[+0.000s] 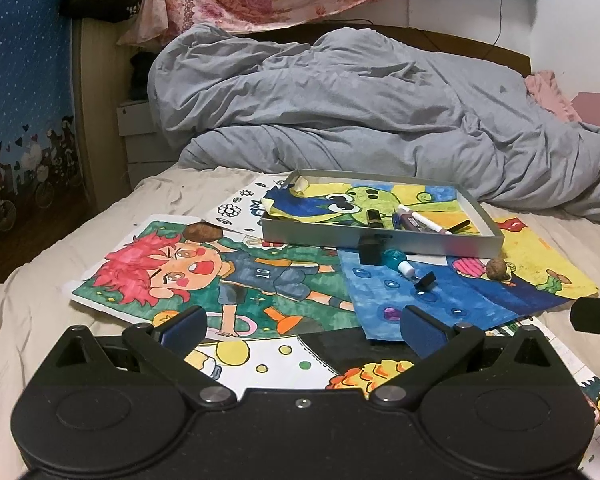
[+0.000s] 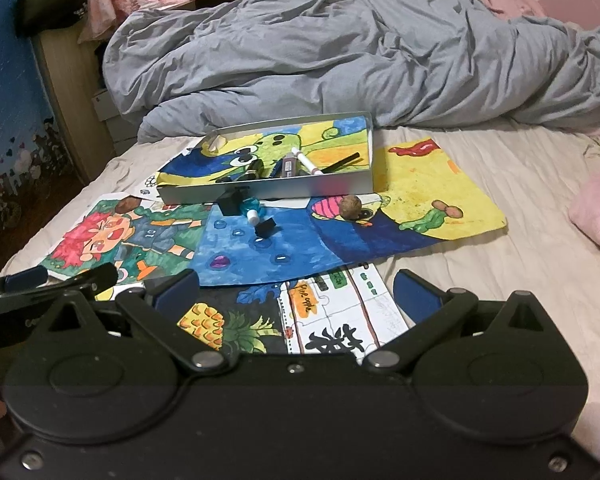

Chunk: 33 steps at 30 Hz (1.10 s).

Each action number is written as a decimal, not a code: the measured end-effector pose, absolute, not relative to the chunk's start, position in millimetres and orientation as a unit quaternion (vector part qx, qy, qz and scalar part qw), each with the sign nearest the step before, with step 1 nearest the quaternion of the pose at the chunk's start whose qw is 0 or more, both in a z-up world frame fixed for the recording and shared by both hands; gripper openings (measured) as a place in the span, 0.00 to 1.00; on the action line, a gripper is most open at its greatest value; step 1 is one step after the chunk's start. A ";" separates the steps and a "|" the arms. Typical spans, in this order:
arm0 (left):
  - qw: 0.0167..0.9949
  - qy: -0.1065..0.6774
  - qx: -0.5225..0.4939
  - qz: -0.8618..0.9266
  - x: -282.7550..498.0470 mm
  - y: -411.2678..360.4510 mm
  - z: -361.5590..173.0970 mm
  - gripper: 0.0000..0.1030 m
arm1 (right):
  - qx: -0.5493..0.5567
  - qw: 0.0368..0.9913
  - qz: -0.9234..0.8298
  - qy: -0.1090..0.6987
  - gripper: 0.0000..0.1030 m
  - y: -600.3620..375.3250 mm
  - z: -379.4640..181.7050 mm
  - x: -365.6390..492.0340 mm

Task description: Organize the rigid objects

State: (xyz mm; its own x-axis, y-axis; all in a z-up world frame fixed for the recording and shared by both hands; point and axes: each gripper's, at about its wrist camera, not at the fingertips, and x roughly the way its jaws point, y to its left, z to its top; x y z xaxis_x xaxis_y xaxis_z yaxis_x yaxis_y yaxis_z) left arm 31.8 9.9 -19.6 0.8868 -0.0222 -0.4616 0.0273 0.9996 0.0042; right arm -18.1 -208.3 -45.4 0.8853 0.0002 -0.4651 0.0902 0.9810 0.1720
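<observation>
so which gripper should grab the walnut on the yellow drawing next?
Right, probably. The walnut lies almost straight ahead of the open right gripper. From the open left gripper it sits far off to the right, beyond the blue bottle and black clip.

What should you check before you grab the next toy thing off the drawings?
1. Left gripper open and holding nothing: ok.
2. Right gripper open and holding nothing: ok.
3. Grey tray has free space: ok.
4. Blue bottle lying loose beside the tray's front wall: ok.
5. Walnut in the open, easy to reach: ok.
6. Tray sits flat: not ok, it looks tilted on the drawings.
</observation>
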 end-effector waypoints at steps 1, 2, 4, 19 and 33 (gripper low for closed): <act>0.971 0.238 0.004 -0.013 31.5 9.7 -19.3 0.99 | 0.097 0.966 -0.025 0.238 1.00 -208.4 -45.9 -18.1; 0.971 0.238 0.004 -0.012 31.8 10.5 -19.7 0.99 | 0.098 0.966 -0.026 0.238 1.00 -208.0 -46.2 -18.1; 0.971 0.240 0.003 -0.010 33.3 11.9 -20.8 0.99 | 0.098 0.966 -0.026 0.239 1.00 -207.5 -46.6 -17.7; 0.970 0.242 0.000 -0.007 35.9 12.9 -23.8 0.99 | 0.065 0.966 -0.028 0.248 1.00 -195.2 -51.3 0.1; 0.969 0.248 0.006 -0.003 37.9 9.9 -27.1 0.99 | 0.063 0.966 -0.025 0.250 1.00 -195.7 -52.8 3.6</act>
State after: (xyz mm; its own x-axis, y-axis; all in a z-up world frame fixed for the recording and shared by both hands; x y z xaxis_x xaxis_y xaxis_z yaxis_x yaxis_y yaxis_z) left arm 37.9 9.9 -27.1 0.8772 -0.0028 -0.4802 0.0089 0.9999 0.0106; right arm 3.6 -195.7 -52.8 0.8736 -0.0176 -0.4863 0.0802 0.9909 0.1082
